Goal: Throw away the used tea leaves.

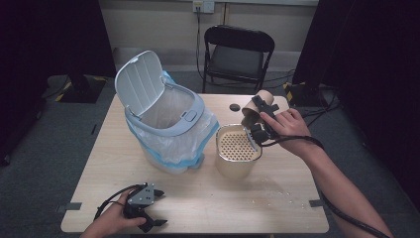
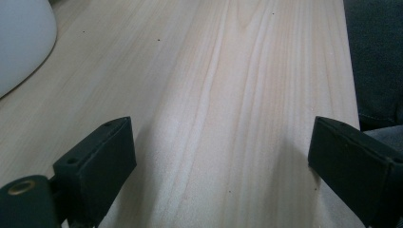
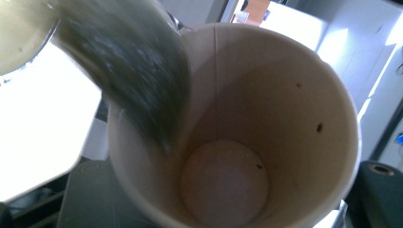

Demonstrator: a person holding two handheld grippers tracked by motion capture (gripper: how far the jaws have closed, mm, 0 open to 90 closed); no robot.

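Note:
My right gripper [image 1: 256, 118] is shut on a brown paper cup [image 1: 251, 110] and holds it tilted over a beige container [image 1: 236, 166] with a perforated strainer top [image 1: 236, 144]. The right gripper view looks into the cup [image 3: 290, 118]. A blurred dark streak [image 3: 133, 71] runs from inside it over the rim, toward the upper left. One black finger [image 3: 380, 187] shows beside the cup. My left gripper [image 1: 160, 208] rests open on the table's front left, with bare wood between its jaws [image 2: 223, 161].
A white bin [image 1: 171, 126] lined with a plastic bag stands at the table's left middle, its lid [image 1: 140, 82] raised; its side [image 2: 19, 42] is near my left gripper. A small black disc [image 1: 234, 106] lies behind the container. A black folding chair [image 1: 237, 54] stands beyond the table [image 1: 277, 198].

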